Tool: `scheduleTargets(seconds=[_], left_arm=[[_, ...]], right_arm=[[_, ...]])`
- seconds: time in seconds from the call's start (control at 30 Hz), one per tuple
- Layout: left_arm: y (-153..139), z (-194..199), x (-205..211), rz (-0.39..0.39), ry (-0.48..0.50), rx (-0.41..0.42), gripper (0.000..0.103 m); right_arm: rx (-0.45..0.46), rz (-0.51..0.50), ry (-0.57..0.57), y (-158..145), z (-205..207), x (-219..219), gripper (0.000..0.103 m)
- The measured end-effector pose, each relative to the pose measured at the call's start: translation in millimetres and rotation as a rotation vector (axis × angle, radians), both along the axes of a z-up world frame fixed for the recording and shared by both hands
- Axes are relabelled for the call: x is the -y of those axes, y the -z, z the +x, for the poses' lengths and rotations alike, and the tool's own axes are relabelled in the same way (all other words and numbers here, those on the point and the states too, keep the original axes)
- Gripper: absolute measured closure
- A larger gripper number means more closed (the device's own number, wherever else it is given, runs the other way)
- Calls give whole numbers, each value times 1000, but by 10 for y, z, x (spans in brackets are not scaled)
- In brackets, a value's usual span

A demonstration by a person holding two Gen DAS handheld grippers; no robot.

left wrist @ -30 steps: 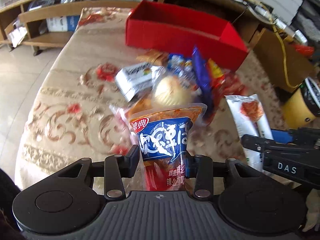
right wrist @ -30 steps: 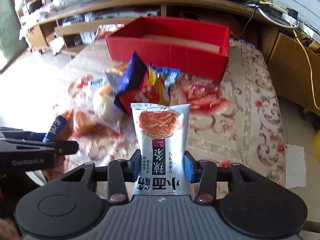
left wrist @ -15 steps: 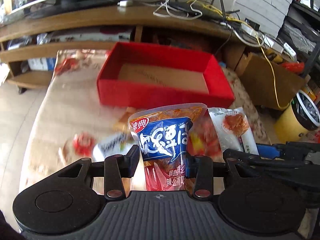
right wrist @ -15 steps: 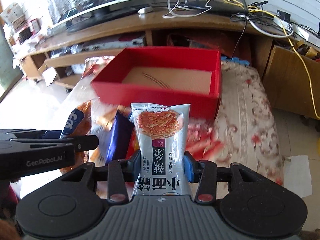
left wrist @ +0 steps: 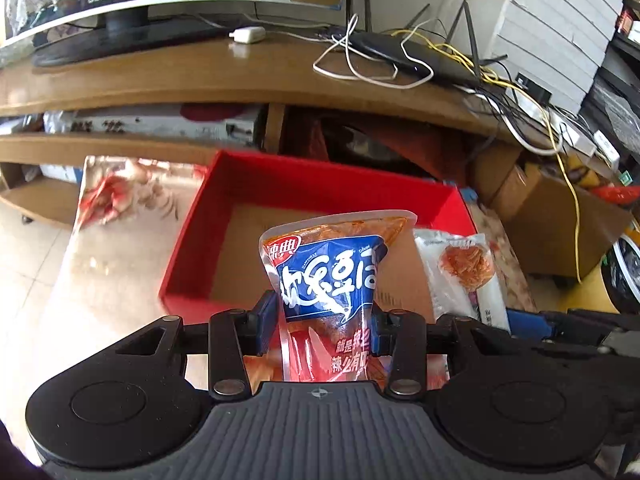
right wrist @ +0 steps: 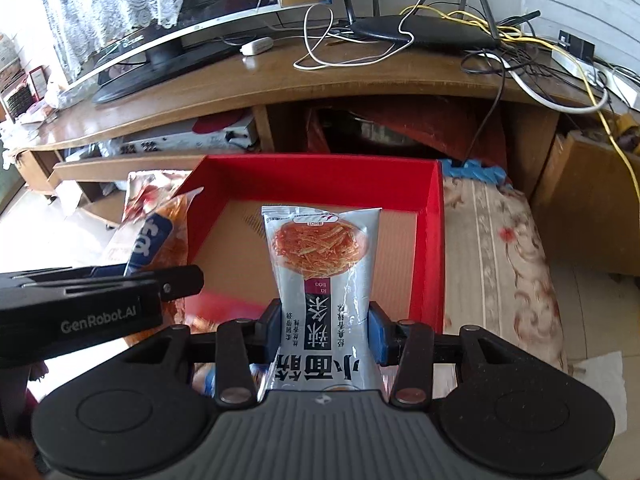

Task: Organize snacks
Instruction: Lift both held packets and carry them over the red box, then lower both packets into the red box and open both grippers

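My left gripper is shut on an orange and blue snack pouch, held upright over the near edge of the red box. My right gripper is shut on a white noodle snack packet, held upright over the red box, whose cardboard floor is bare. The white packet and right gripper show at right in the left wrist view. The orange pouch and left gripper show at left in the right wrist view.
The box sits on a floral cloth over a low table. Behind it stands a wooden TV stand with a monitor, a router and tangled cables. A cardboard box and a yellow bin stand at right.
Both grippers have lifted their packets from the snack pile and moved forward to over the red box. The pile has dropped out of view.
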State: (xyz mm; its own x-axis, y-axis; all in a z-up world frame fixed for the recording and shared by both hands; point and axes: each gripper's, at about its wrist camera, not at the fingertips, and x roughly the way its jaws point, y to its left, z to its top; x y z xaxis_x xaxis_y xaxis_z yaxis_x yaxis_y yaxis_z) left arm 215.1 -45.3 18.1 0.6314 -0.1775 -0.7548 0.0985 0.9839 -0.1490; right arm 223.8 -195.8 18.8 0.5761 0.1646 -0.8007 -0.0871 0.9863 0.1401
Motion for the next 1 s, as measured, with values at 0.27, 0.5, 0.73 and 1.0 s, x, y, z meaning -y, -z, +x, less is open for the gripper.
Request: scheduleTargets(seconds=[0.27,0.5,0.73,1.0], left_arm=[[121,507,62,13,-14,-8,53],[253,763,79,31,-30,-13,53],[463,897,91,60,-37,-42,53],[626,992,85,86,-50,-74,52]], right_arm=[[-10,-8,10,177,470,37,62],[-30,1,1,394,758,18,62],[-48,-5,-7,553,898,-1,63],[-62,-38,-12,707,999,-25,62]])
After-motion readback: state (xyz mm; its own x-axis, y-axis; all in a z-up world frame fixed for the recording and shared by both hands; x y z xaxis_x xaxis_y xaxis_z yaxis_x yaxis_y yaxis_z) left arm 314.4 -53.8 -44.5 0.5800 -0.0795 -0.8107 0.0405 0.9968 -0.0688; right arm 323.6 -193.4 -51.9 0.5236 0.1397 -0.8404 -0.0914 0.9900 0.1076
